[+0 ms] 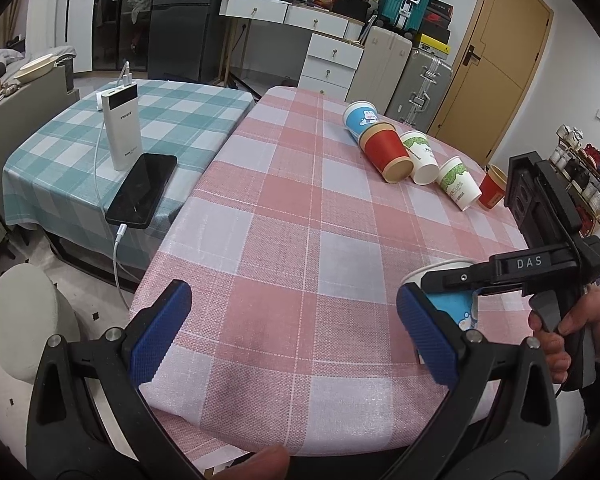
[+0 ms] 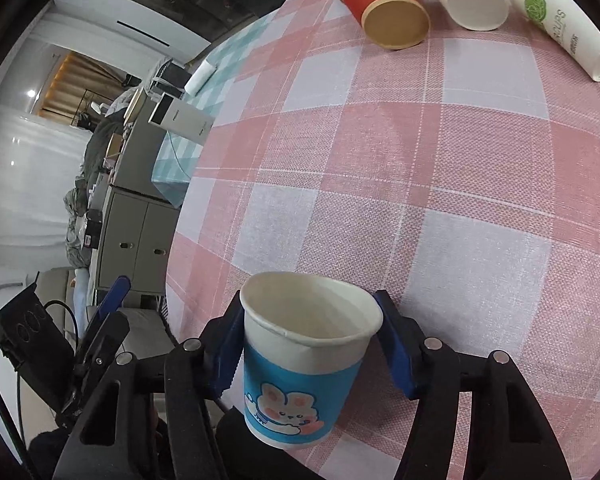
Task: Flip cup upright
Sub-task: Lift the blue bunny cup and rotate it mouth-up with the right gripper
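Observation:
My right gripper (image 2: pixel 306 340) is shut on a blue paper cup with a rabbit print (image 2: pixel 300 364), held mouth up over the near edge of the pink checked table (image 2: pixel 420 200). The same cup shows partly in the left wrist view (image 1: pixel 456 304), behind my right gripper (image 1: pixel 460 280). My left gripper (image 1: pixel 292 336) is open and empty over the table's near edge. Several more cups lie on their sides at the far right: a blue rabbit cup (image 1: pixel 360 114), a red cup (image 1: pixel 388 152), two white cups with green print (image 1: pixel 420 152) (image 1: pixel 458 182), and another red cup (image 1: pixel 492 192).
A green checked table (image 1: pixel 172 120) on the left holds a white power bank (image 1: pixel 120 128) and a black phone (image 1: pixel 142 190) on cables. A round grey stool (image 1: pixel 28 320) stands at lower left. Drawers, suitcases and a door stand behind the table.

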{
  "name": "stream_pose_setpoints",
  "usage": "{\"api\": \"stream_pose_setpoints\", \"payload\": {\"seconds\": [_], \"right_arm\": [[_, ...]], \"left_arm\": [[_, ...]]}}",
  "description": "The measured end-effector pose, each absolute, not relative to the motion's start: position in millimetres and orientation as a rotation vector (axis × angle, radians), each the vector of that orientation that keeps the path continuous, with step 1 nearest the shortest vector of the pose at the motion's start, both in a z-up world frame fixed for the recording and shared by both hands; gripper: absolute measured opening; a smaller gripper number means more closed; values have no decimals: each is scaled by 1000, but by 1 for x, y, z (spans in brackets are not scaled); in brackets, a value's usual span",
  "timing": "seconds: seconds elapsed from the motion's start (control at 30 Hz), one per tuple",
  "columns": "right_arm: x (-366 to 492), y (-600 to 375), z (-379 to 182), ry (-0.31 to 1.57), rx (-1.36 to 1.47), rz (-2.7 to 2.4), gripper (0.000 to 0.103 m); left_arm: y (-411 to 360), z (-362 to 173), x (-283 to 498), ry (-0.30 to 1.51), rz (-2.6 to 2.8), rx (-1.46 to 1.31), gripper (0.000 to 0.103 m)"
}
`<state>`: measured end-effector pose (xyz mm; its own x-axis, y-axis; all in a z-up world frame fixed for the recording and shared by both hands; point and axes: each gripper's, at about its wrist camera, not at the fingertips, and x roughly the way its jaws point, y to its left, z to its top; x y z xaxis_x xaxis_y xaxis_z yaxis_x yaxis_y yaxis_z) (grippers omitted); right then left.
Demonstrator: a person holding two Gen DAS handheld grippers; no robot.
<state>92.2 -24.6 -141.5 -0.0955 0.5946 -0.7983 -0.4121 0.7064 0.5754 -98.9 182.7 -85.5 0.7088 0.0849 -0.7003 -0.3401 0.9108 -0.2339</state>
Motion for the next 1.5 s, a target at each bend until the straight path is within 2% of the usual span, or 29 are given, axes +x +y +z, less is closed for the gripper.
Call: {"api": "stream_pose_setpoints", "payload": {"seconds": [0.27,0.5,0.63,1.03,1.5], "right_arm": [[88,-53,-119,1300,228,858,62],[71,-90,-84,966,214,861,62],[69,-105,-75,847,130,760,62],[78,-96,-89,672,-97,571,62],[63,-84,-100,618,-183,573,62]], "left_arm": [[178,-83,-93,763,231,-360,102],[159,-79,-67,768,195,-334,102],[149,-78,-43,776,179,-319,102],[123,-99,34,824,118,-312,102],[122,-114,49,859,119,-314,102]]}}
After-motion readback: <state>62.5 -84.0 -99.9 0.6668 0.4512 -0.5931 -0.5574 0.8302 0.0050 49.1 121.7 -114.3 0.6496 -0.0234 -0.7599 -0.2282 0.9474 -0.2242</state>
